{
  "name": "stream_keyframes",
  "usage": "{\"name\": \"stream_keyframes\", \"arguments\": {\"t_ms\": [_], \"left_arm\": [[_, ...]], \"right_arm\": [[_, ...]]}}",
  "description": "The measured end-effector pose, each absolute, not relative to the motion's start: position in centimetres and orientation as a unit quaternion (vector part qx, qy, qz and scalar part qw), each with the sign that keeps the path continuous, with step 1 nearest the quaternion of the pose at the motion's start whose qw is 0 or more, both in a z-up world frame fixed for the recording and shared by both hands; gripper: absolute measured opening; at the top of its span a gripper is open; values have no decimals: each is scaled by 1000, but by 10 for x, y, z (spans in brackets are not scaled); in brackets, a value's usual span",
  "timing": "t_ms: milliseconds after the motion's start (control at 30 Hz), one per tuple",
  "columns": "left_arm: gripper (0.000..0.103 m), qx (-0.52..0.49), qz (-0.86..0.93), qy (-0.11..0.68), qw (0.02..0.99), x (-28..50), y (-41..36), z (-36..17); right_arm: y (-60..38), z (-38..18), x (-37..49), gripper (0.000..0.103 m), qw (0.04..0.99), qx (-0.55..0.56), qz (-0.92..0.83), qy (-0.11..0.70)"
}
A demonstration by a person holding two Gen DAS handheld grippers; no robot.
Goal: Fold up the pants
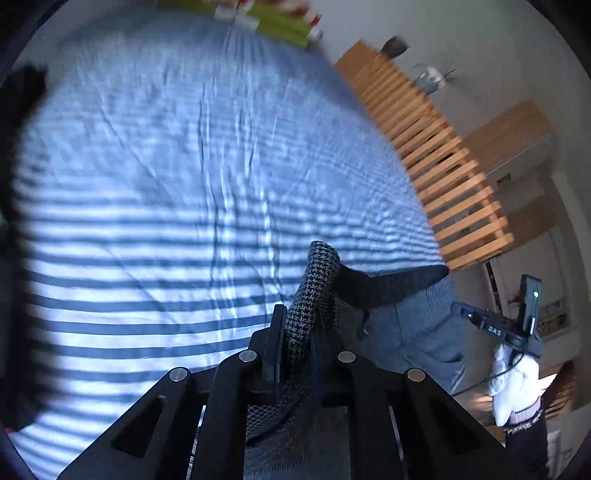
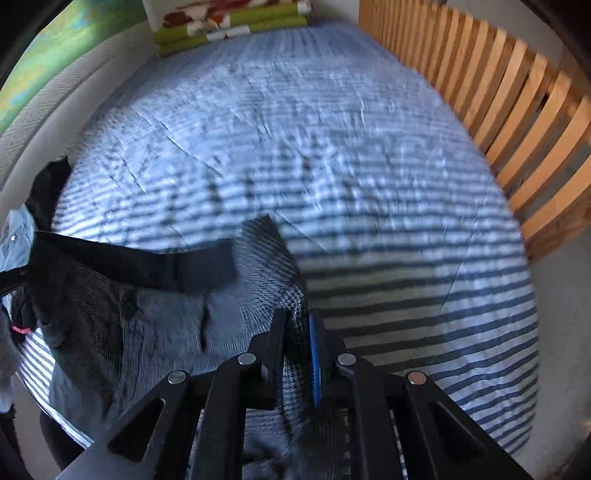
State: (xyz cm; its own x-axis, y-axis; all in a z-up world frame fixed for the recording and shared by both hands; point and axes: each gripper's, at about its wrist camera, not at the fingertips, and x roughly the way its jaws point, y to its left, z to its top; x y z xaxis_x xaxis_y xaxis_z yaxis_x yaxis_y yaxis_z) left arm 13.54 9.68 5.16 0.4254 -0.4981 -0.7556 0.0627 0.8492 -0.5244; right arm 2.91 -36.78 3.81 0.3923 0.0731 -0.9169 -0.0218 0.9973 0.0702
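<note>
The pants (image 1: 317, 288) are grey houndstooth cloth with a black waistband (image 1: 391, 286). My left gripper (image 1: 299, 328) is shut on a bunched fold of them, held above the striped bed. In the right wrist view the pants (image 2: 166, 325) hang spread to the left, their black waistband (image 2: 147, 266) stretched across. My right gripper (image 2: 297, 332) is shut on the cloth's edge, blue pad against the fabric. The other gripper (image 1: 517, 325) shows at the far right of the left wrist view, held by a white-gloved hand (image 1: 517, 384).
A bed with a blue-and-white striped sheet (image 2: 369, 184) fills both views. A wooden slatted rail (image 2: 517, 110) runs along its right side. Green folded bedding (image 2: 229, 29) lies at the head. Dark clothes (image 2: 48, 192) sit at the left edge by the wall.
</note>
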Motion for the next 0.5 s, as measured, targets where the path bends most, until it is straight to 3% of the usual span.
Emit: {"name": "stream_keyframes", "arguments": {"t_ms": [100,167,233,333,500], "left_arm": [[12,-223,-180,466,837,102,119,108],[12,-221,-181,439,852,74,133,147],[0,-208,-182,403,872,39,146,189],[0,-164,-176,343,908,-7,153,243],[0,-170,-143,382,897,-28,171,231]], "right_arm": [[-335,76,15,9,857,-20,34,513],[-309,108,0,1,873,-47,51,482],[-290,139,-18,1,887,-55,67,453],[-272,175,-39,1,901,-56,94,419],[-242,178,-38,1,904,-93,90,408]]}}
